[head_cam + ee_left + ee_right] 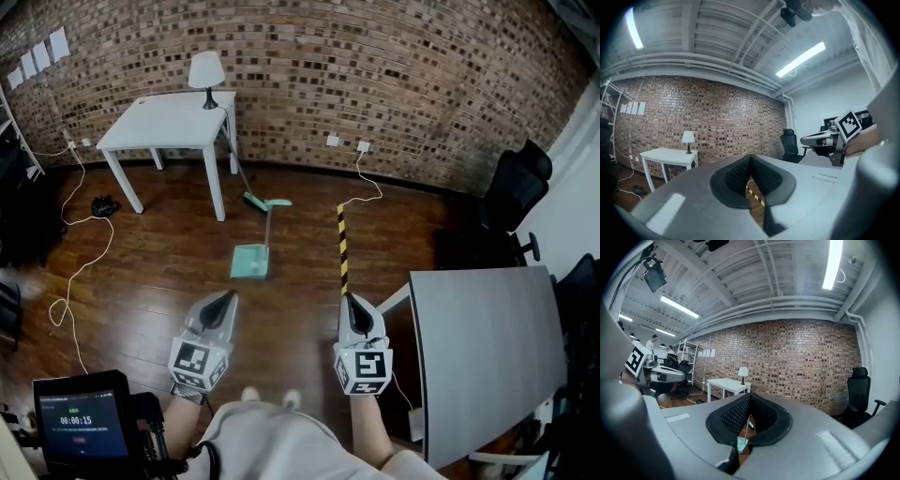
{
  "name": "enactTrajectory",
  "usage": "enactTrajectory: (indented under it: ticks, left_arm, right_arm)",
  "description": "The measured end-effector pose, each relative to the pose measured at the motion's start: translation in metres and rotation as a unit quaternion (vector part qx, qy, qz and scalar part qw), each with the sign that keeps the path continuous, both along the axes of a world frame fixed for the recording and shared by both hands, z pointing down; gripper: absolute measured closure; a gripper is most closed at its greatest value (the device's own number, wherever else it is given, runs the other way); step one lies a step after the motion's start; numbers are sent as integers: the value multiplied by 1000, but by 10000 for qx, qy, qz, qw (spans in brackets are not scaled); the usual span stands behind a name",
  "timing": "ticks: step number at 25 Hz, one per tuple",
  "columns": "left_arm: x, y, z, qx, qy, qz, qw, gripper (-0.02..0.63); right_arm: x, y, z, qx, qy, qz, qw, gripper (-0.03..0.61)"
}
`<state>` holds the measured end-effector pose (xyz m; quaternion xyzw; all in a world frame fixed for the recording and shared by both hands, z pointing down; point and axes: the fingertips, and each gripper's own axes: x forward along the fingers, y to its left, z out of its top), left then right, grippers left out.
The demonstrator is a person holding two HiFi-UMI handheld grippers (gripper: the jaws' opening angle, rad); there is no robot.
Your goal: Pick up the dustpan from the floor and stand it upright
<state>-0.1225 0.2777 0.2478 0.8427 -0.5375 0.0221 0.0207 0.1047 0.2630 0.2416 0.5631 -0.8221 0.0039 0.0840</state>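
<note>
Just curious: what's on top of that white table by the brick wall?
A lamp with a white shade stands at the far right corner of the white table. The rest looks bare; only the spot behind the lamp is hidden.

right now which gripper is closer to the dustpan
Left. The left gripper hangs just short of the dustpan, nearly in line with it; the right gripper is farther off toward its right.

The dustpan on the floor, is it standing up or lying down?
Lying down: the teal dustpan rests flat on the wooden floor, its long handle stretched along the boards toward the broom.
</note>
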Motion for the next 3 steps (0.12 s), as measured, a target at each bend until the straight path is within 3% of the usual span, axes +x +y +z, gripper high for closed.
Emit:
enactTrajectory:
  ticks: [3]
  left_arm:
    - [-1,-2,-1,9,1,17,10000,617]
  right_arm:
    - [-2,-2,-1,19,-1,5,10000,568]
